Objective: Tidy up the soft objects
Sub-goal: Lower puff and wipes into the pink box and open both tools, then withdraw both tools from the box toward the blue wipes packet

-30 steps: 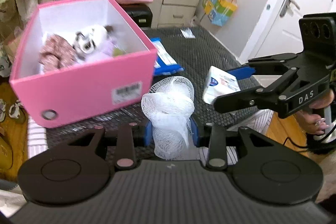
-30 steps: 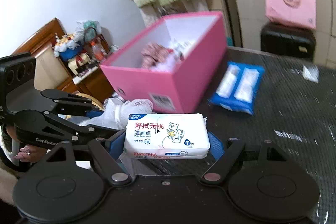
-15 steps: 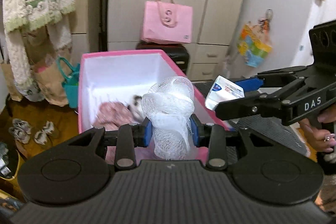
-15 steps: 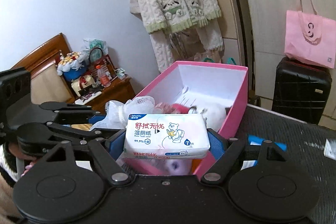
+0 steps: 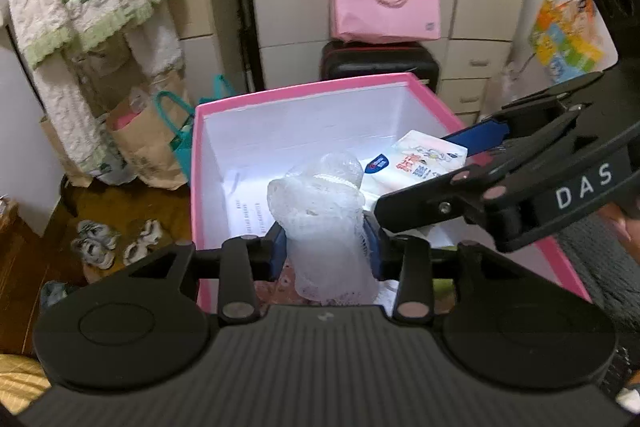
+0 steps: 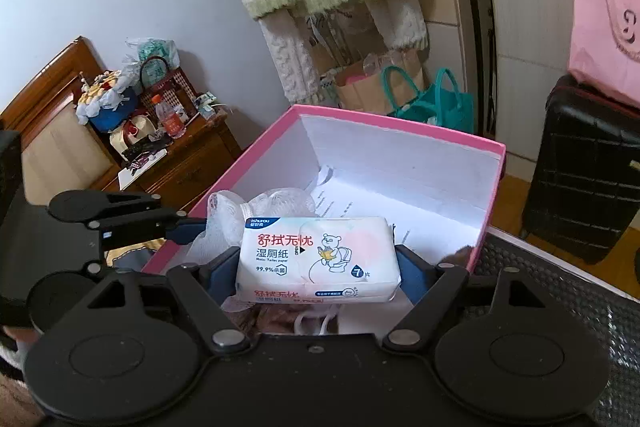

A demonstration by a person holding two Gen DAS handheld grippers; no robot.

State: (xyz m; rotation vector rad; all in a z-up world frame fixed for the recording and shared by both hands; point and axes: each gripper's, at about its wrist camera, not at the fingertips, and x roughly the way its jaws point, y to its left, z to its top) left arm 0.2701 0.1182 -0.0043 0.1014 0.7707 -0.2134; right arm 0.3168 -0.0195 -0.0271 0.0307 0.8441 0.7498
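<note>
A: What has the left gripper [image 5: 325, 251] got?

B: Its blue pads are clamped on a white mesh bath sponge [image 5: 324, 223], held upright over the open pink box [image 5: 304, 95].

A: And the right gripper [image 6: 316, 267]?

B: Closed on a white wet-wipe pack [image 6: 316, 259], printed face up, also above the box, just beside the sponge.

A: Anything in the box?

B: White paper on its floor and some patterned fabric [image 6: 276, 319] at the near end, partly hidden. The box sits on a dark mesh worktop [image 6: 560, 267].
</note>
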